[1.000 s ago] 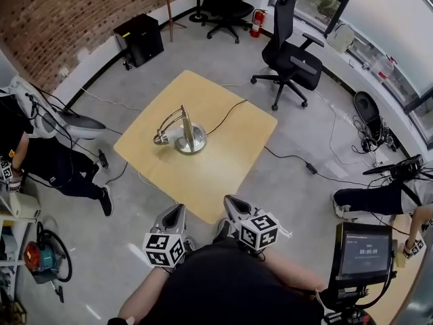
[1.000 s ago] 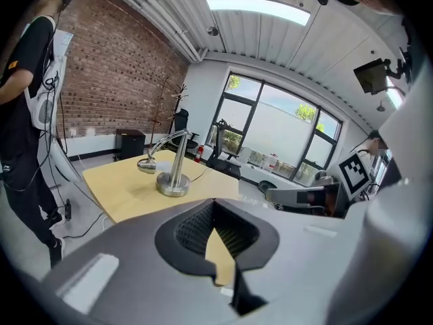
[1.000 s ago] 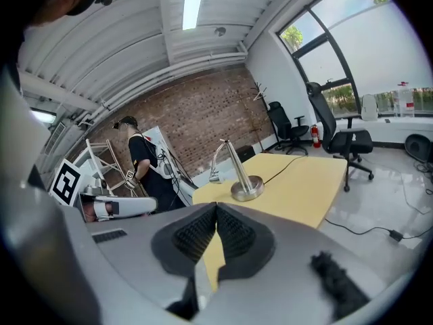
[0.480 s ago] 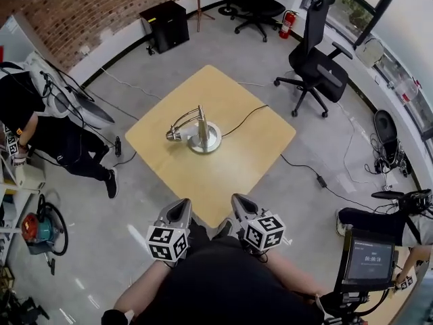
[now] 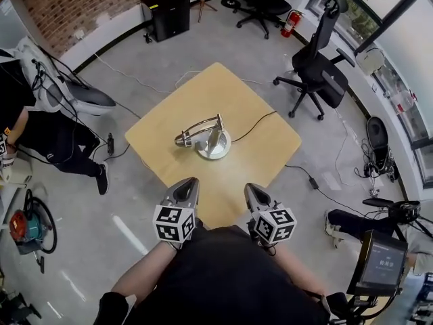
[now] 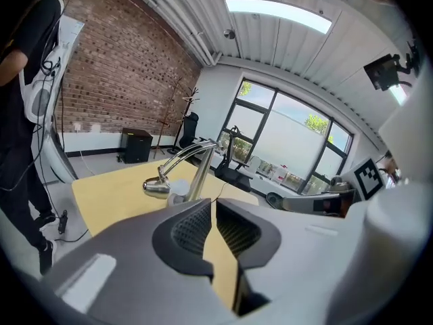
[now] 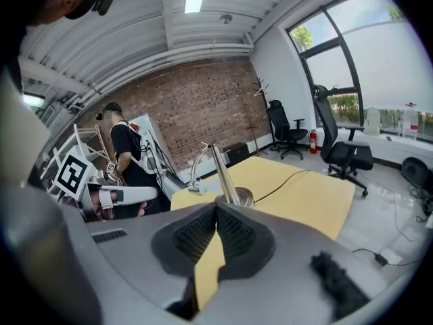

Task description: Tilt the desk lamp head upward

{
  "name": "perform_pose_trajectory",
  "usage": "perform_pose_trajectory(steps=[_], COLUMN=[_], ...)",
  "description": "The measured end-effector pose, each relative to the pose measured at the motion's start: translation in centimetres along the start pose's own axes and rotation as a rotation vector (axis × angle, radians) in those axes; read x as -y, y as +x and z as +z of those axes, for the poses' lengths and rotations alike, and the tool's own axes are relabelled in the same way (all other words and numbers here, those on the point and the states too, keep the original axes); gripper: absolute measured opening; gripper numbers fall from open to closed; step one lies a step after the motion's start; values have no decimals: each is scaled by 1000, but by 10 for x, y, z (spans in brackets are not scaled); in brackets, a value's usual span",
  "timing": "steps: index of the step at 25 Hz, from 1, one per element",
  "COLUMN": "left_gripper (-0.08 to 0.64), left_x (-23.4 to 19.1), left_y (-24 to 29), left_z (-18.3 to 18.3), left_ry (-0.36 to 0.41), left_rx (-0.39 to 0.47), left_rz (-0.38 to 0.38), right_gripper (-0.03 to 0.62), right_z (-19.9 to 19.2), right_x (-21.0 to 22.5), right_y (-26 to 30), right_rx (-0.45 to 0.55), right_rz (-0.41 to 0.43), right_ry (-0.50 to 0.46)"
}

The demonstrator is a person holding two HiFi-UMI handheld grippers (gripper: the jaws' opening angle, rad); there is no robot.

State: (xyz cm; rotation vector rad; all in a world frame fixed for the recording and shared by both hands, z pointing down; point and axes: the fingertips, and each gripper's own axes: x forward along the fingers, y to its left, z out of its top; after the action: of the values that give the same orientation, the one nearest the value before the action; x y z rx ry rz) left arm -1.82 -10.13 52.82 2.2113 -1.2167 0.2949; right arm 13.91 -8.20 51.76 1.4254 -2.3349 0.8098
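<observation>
A silver desk lamp [image 5: 213, 143] stands in the middle of the square wooden table [image 5: 260, 158], its curved arm bending left and its head [image 5: 183, 141] drooping low over the tabletop. Both grippers hover at the table's near edge, well short of the lamp. The left gripper [image 5: 189, 183] is empty, with its jaws just opening and a thin slit between the pads. The right gripper [image 5: 252, 189] is shut on nothing. The lamp [image 6: 193, 175] rises beyond the left gripper [image 6: 212, 203] in the left gripper view. Beyond the right gripper [image 7: 216, 207], the lamp [image 7: 222, 171] shows too.
The lamp's black cable [image 5: 260, 117] runs off the table's far right side. Office chairs [image 5: 321, 73] stand beyond the table, a black cabinet [image 5: 166, 11] by the brick wall. A person [image 5: 40, 137] is at the left, a monitor [image 5: 379, 266] at the lower right.
The table and lamp now sit closer and more central in the head view. Both grippers have moved forward to the table's near edge.
</observation>
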Motion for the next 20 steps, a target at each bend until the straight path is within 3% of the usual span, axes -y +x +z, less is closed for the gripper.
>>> perform_pose_trajectory(steps=[7, 13, 20], left_gripper=[65, 142, 272], left_x=[-60, -116, -125], left_y=[36, 59, 92], left_z=[-14, -31, -37], left_ry=[12, 6, -179], left_rx=[-34, -67, -75], left_rz=[50, 125, 84], right_gripper=[5, 5, 30], right_z=[21, 4, -21], right_x=[6, 40, 58], right_y=[31, 73, 140], right_rx=[-13, -98, -190], right_rz=[-52, -23, 74], right_ry=[-62, -127, -264])
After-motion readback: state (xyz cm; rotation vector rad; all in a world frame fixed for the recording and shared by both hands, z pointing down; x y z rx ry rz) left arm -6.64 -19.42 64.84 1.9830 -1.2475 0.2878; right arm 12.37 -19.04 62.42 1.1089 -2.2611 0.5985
